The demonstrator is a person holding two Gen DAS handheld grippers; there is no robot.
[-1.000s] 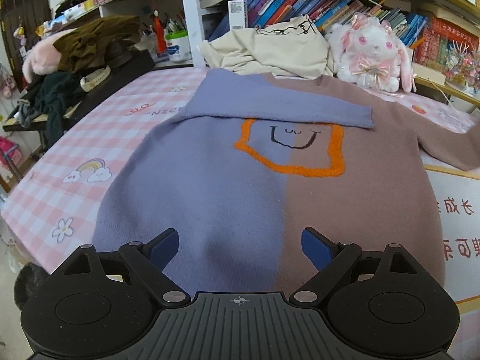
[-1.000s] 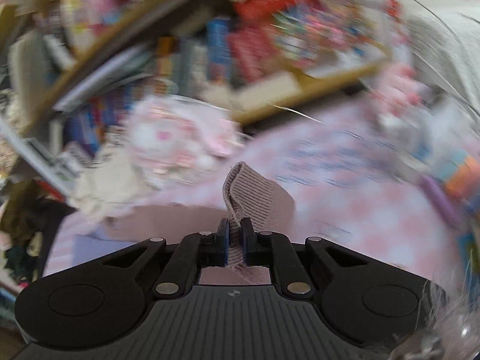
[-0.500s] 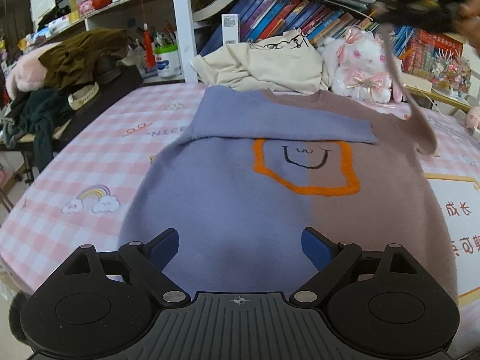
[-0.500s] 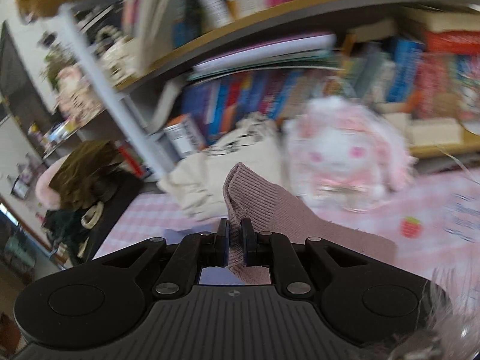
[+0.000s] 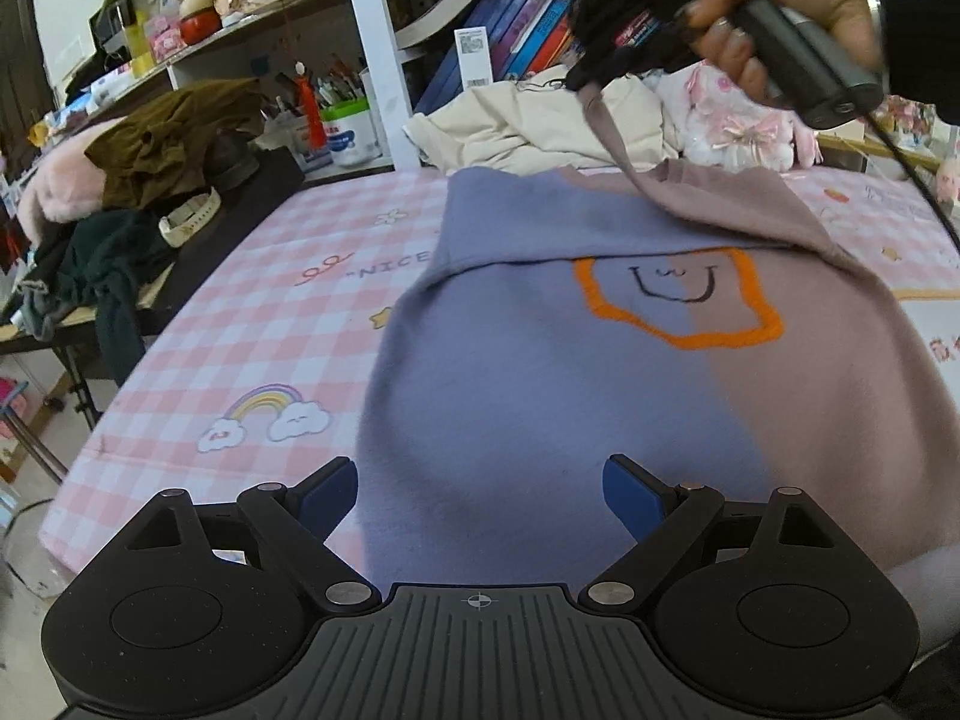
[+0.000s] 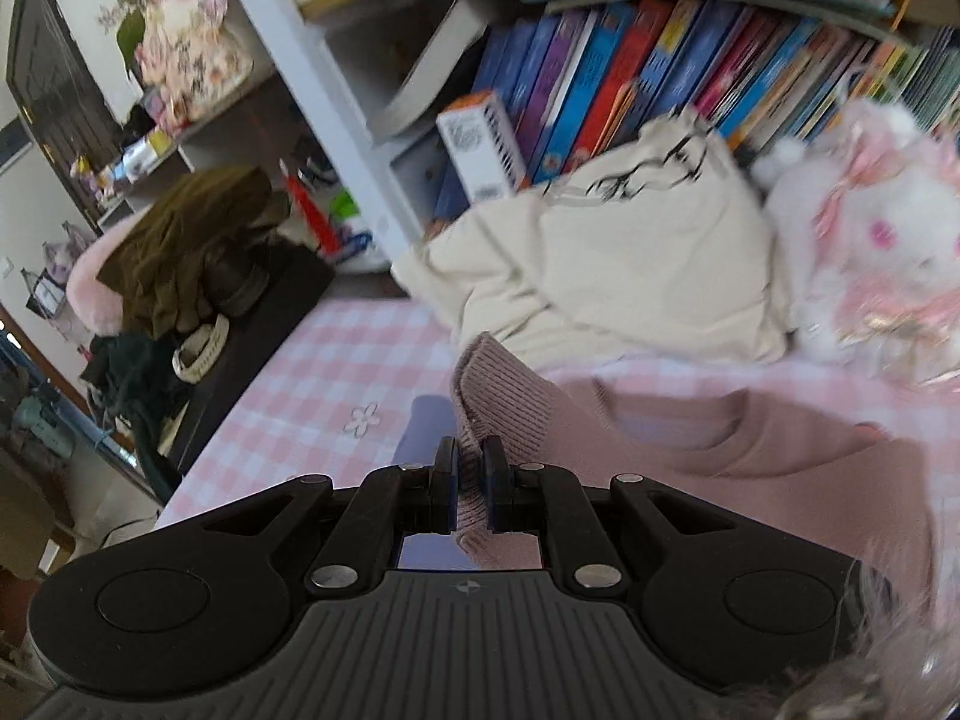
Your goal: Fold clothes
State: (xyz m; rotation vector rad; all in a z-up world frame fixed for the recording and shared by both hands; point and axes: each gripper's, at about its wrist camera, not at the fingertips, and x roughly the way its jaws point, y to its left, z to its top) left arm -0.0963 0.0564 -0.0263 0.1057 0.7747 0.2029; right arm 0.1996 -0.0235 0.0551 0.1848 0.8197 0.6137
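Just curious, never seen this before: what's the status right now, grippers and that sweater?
Right gripper shut on pink sleeve cuff, lifted over sweater. Left gripper open, empty, above the hem. Purple sleeve already folded across. Nothing in the way.

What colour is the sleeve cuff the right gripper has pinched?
Dusty pink ribbed knit cuff, clearest in the right wrist view.

Sweater (image 5: 540,396) flat on bedspread (image 5: 252,324), cream garment (image 5: 540,120) behind it, bookshelf (image 5: 516,18) beyond
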